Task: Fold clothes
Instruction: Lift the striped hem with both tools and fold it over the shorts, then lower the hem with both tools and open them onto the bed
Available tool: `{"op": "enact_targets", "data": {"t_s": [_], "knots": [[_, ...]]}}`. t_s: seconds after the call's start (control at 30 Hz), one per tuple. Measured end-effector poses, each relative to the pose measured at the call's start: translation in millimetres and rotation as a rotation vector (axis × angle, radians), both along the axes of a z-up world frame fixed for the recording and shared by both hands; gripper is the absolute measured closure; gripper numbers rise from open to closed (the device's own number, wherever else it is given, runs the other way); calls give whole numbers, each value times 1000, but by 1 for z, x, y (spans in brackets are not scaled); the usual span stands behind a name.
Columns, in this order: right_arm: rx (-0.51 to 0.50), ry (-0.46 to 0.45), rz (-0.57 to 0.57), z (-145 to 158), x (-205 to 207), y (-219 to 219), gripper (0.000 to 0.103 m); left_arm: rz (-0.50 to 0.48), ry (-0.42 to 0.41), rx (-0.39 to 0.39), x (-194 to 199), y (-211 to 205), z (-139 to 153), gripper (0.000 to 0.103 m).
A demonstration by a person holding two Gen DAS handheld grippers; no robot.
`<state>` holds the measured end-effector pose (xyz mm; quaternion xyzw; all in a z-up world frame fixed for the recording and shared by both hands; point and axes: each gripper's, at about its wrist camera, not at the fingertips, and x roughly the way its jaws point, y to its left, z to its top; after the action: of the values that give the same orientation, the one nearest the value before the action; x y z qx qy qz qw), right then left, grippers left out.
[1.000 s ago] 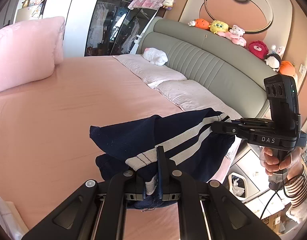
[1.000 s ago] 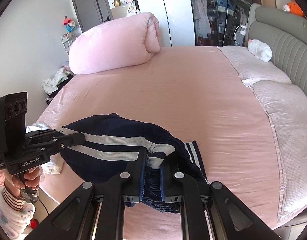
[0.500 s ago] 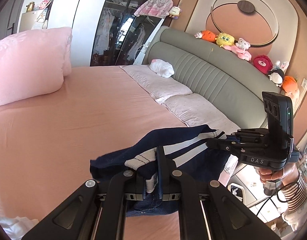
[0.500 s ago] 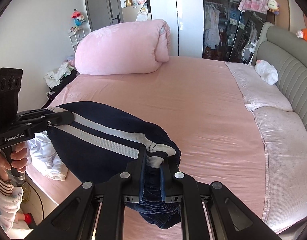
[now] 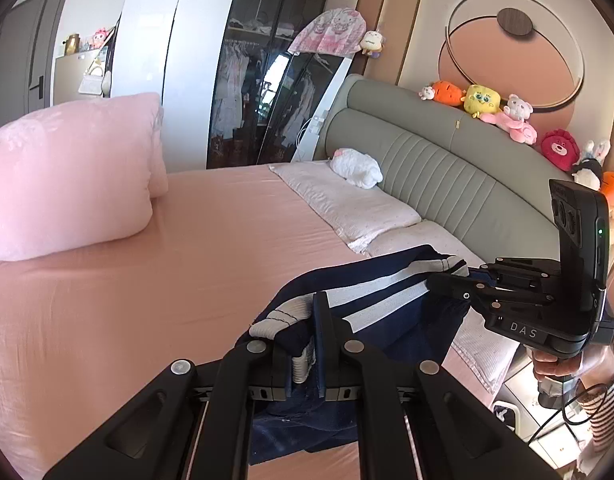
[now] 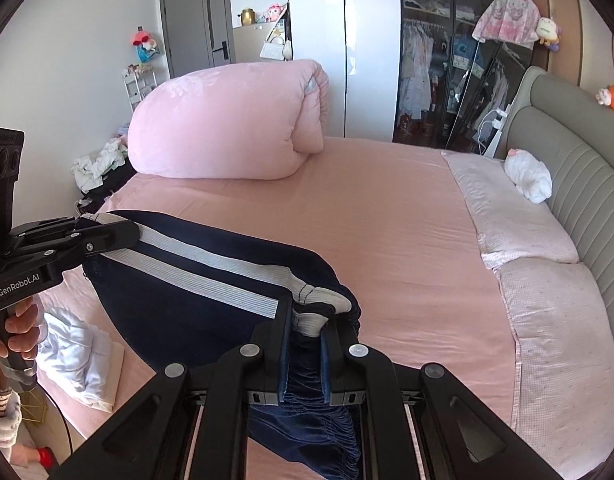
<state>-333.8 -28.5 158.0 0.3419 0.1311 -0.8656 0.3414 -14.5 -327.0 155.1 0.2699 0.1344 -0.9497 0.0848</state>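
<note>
Navy trousers with white side stripes [image 5: 383,300] hang stretched between my two grippers, lifted above the pink bed [image 5: 147,288]. My left gripper [image 5: 307,344] is shut on one end of the striped edge. My right gripper [image 6: 305,336] is shut on the other end, at the elastic waistband; it also shows in the left wrist view [image 5: 447,280]. The left gripper shows in the right wrist view [image 6: 111,232], clamping the trousers [image 6: 195,292]. The lower cloth hangs under the jaws.
A big rolled pink duvet [image 6: 231,128] lies at the far side of the bed. Pillows [image 6: 519,216] and a grey headboard [image 5: 447,176] with plush toys are on the right. White clothes [image 6: 75,356] lie at the bed's near left corner.
Both grippers have risen, lifting the trousers clear of the bed and pulling them taut between them. The grips have not changed.
</note>
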Motion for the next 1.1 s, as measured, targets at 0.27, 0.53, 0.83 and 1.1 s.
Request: {"op": "enact_targets", "data": {"t_s": [0.27,0.53,0.83,1.1], "knots": [[-85,92,-31,44,-23,8,93,-23,115,-29,-9,6,19,97],[8,-116,-2,-63,-21,25,93,-113,-78,6,-17,29,-89,97],[84,-358,76,-184,24,53,93,-263,-227,137,9,71,-172,97],[-50,-484,66,-205,58,87,90,-345,-255,194,46,98,-201,97]]}}
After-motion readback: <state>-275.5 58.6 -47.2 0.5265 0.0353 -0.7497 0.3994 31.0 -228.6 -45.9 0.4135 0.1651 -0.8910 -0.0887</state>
